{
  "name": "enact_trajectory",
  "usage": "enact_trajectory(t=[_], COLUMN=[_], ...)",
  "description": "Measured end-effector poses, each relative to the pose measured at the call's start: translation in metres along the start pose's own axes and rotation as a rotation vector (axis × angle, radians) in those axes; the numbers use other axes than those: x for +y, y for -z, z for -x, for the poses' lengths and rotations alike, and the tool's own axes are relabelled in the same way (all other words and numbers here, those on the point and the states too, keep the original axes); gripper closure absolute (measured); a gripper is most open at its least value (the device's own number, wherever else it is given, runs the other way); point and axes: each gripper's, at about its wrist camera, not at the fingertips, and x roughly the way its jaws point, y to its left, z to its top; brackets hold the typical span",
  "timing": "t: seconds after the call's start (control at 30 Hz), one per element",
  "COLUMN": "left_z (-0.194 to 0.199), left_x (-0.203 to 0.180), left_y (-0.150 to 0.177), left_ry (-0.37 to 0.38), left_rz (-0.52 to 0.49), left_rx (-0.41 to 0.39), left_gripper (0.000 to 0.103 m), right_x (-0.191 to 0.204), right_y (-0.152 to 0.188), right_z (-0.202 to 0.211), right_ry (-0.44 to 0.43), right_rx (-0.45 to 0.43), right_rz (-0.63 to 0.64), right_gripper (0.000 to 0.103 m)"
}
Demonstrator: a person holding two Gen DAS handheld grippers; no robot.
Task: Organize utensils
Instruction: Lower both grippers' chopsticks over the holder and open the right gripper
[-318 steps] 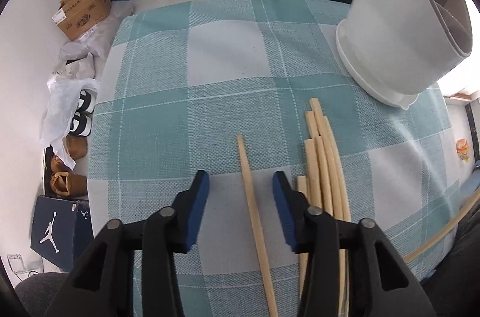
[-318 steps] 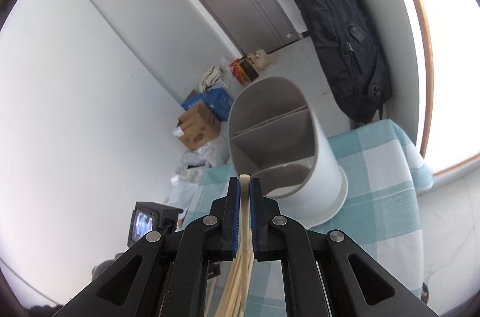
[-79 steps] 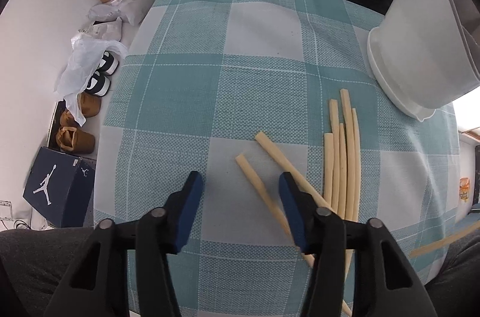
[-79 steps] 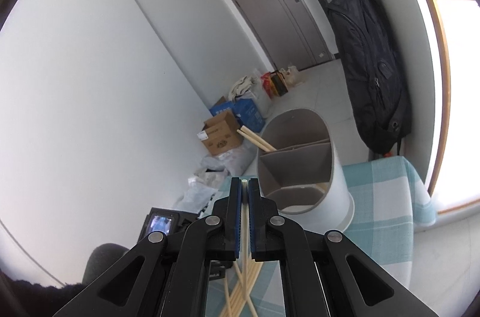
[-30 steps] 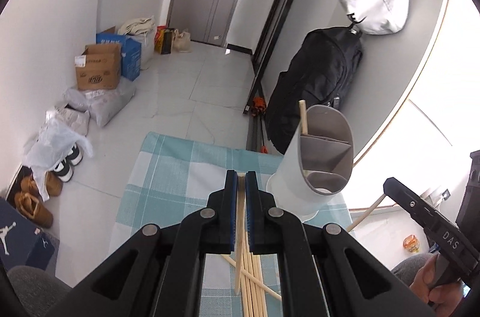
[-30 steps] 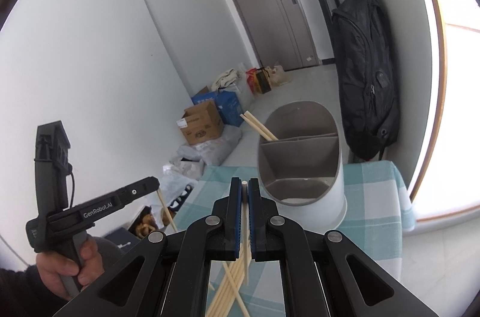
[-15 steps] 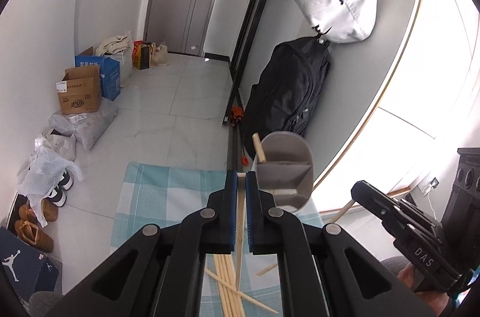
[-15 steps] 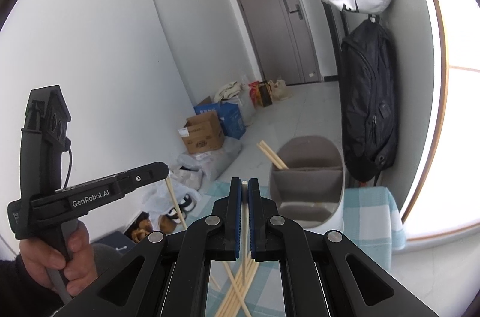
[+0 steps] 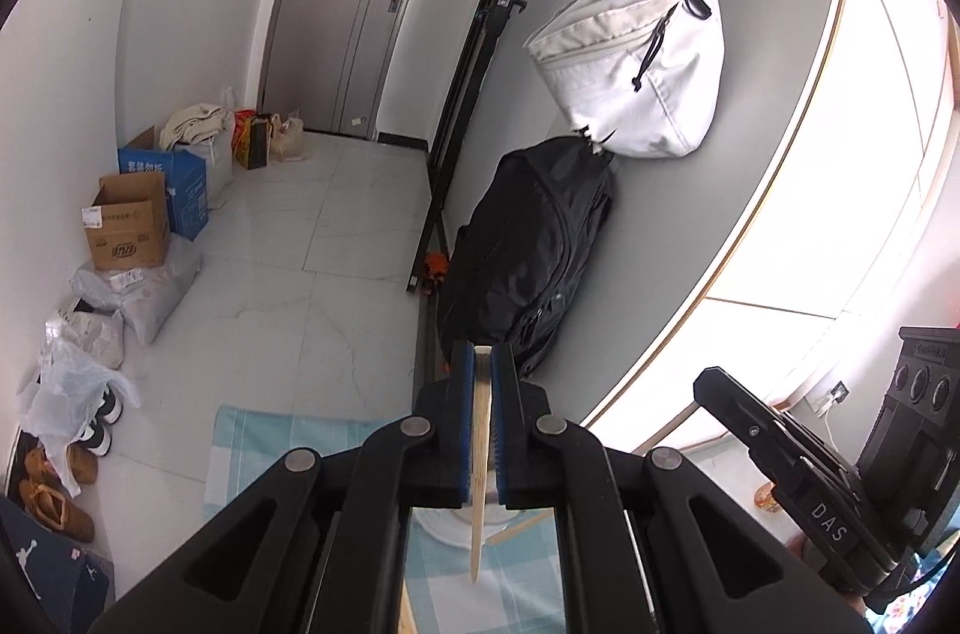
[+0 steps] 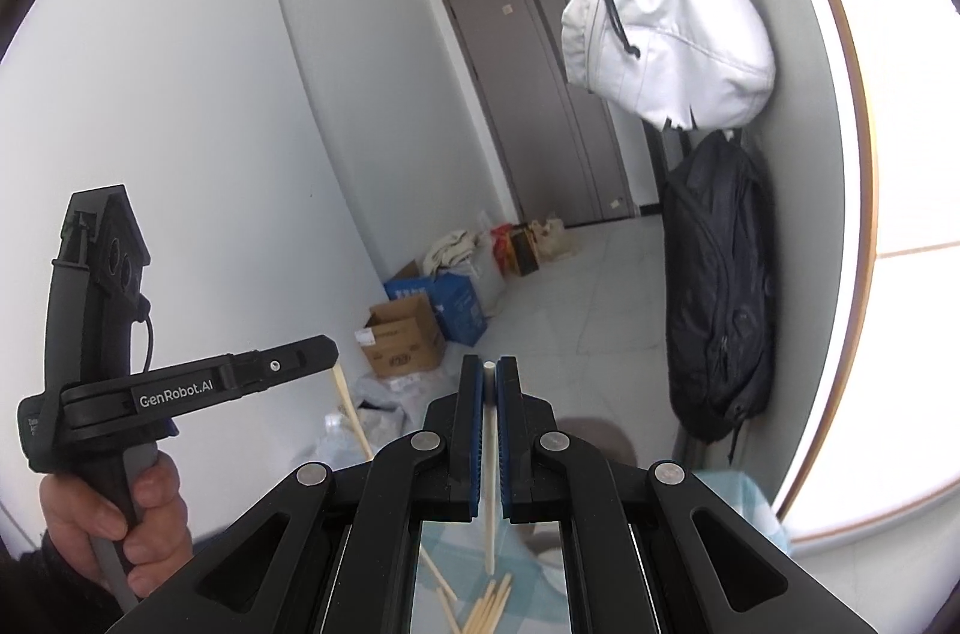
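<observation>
My left gripper is shut on a tan chopstick that hangs down between its blue pads, high above the checked tablecloth. My right gripper is shut on a paler chopstick. The grey-white utensil holder shows only as a rim behind the right fingers, and as a white base in the left wrist view. Loose chopsticks lie on the cloth below. Each view shows the other gripper, hand-held: the left gripper with its chopstick, and the right gripper.
A black backpack and a white bag hang on the wall beyond the table. Cardboard boxes, bags and shoes lie on the floor at the left. A bright window is at the right.
Both grippers have risen with their chopsticks still gripped. The holder and table have dropped low in both views and are now mostly hidden behind the fingers.
</observation>
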Motion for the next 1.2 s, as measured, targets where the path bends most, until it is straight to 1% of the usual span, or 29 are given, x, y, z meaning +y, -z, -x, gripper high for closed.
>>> enact_trajectory(t=[0.2,0.33,0.53,0.7,0.77,0.87,0.93,1.07,1.17,1.2], left_z=[-0.015,-0.027,-0.054,-0.079,-0.089,-0.1,-0.105,-0.111,-0.113,-0.112], left_x=[-0.003,-0.001,0.007,0.022,0.027,0.034,0.037,0.045,0.046,0.047], left_y=[-0.021,-0.033,-0.045,-0.048,-0.048,-0.042,-0.036,-0.029,-0.024,-0.021], left_ry=[0.008,-0.001,0.002,0.012,0.004,0.006,0.013,0.036,0.036,0.047], left_rz=[0.013,0.022,0.067,0.109,0.117,0.122,0.129,0.15,0.145,0.143], left_rx=[-0.019,-0.039,-0.029,-0.012,-0.007,-0.013,-0.025,-0.015,-0.018,-0.018], left_gripper=[0.102,0.102,0.102,0.102,0.102,0.102,0.102,0.102,0.102,0.102], right_x=[-0.008,-0.013,-0.023,-0.027,-0.027,-0.028,-0.029,-0.03,-0.028,-0.029], right_y=[-0.025,-0.039,-0.051,-0.053,-0.053,-0.049,-0.046,-0.038,-0.031,-0.029], right_z=[-0.015,-0.024,-0.045,-0.069,-0.079,-0.093,-0.102,-0.117,-0.125,-0.127], right_ry=[0.034,0.054,0.067,0.079,0.084,0.089,0.087,0.085,0.081,0.076], right_rx=[0.004,0.004,0.019,0.051,0.07,0.104,0.124,0.161,0.182,0.189], right_rz=[0.029,0.054,0.07,0.097,0.11,0.128,0.137,0.163,0.182,0.183], right_gripper=[0.1,0.1,0.1,0.1,0.1,0.1,0.1,0.1,0.1,0.1])
